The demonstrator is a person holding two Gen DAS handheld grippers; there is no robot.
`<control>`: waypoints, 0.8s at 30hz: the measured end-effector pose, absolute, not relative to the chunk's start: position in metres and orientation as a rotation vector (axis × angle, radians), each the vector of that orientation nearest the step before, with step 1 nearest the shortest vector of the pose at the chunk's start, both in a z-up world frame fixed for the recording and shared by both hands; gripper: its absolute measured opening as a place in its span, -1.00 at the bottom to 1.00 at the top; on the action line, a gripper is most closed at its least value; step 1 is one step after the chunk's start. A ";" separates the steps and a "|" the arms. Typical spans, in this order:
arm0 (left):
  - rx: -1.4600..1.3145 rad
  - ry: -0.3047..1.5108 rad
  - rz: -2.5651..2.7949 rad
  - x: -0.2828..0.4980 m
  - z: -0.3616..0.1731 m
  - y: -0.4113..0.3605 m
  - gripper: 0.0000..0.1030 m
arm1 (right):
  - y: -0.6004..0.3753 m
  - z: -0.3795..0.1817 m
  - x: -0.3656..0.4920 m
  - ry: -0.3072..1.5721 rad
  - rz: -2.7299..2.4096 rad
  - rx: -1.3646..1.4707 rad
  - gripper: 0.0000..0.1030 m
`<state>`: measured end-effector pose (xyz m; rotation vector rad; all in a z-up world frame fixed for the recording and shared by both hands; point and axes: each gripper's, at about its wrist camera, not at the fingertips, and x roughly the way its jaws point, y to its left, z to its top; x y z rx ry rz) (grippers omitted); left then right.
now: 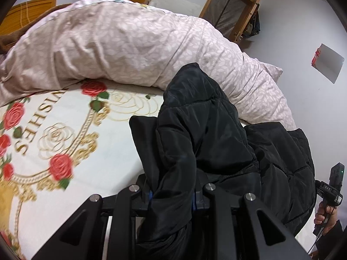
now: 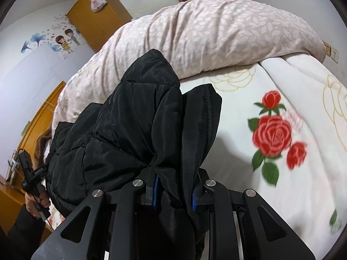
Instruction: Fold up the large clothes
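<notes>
A black quilted puffer jacket (image 1: 201, 130) hangs bunched over a bed, held up by both grippers. In the left wrist view my left gripper (image 1: 173, 197) is shut on a thick fold of the jacket, blue pads (image 1: 194, 202) pressed against the fabric. In the right wrist view my right gripper (image 2: 174, 195) is shut on another bunched edge of the same jacket (image 2: 138, 117), fabric squeezed between its blue pads (image 2: 155, 192). The other hand-held gripper (image 1: 331, 192) and a person's hand show at the right edge of the left wrist view, and the other gripper (image 2: 34, 177) at the left edge of the right wrist view.
A white blanket (image 1: 65, 130) with red roses and gold lettering covers the bed. A pale pink leaf-patterned duvet (image 1: 130, 43) lies heaped along the far side. Orange wooden cabinets (image 2: 95, 17), a wall sticker and a window frame (image 1: 229, 10) stand beyond the bed.
</notes>
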<state>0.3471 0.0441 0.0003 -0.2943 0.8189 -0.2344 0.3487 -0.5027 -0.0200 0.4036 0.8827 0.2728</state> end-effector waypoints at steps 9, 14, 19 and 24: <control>-0.285 0.920 -0.192 0.390 -0.062 0.030 -0.50 | -0.520 -0.086 0.383 0.977 0.202 0.420 -0.53; -0.275 0.950 -0.179 0.389 -0.079 0.035 -0.41 | -0.522 -0.102 0.379 0.996 0.179 0.422 -0.38; -0.293 0.966 -0.145 0.387 -0.080 0.037 -0.18 | -0.521 -0.093 0.378 1.017 0.133 0.394 -0.14; -0.321 0.964 -0.106 0.380 -0.070 0.047 -0.05 | -0.524 -0.075 0.366 1.014 0.101 0.385 -0.07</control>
